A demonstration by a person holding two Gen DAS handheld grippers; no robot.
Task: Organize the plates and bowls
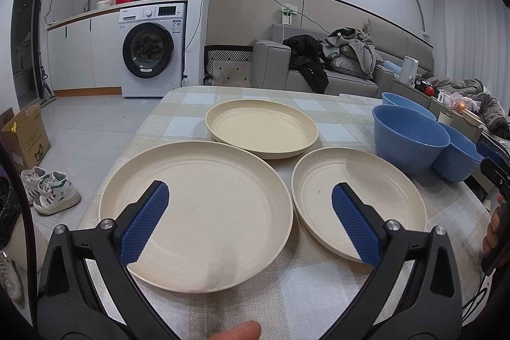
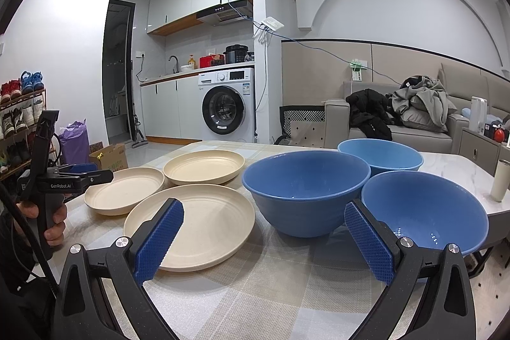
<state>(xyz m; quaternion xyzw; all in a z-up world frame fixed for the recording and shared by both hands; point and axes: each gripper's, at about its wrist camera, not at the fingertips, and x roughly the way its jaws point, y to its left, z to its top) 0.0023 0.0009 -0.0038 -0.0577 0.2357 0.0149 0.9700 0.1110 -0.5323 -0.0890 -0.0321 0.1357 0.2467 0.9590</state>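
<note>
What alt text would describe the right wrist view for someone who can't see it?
An open right gripper hovers over a checked tablecloth holding three blue bowls and three cream plates; a kitchen and sofa lie behind.

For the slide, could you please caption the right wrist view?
Open right claw above a checked tablecloth, facing three cream plates and three blue bowls.

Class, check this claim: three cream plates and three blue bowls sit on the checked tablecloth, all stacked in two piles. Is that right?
Not stacked. The right wrist view shows the three cream plates and three blue bowls lying separately on the checked tablecloth; counts are correct.
</note>
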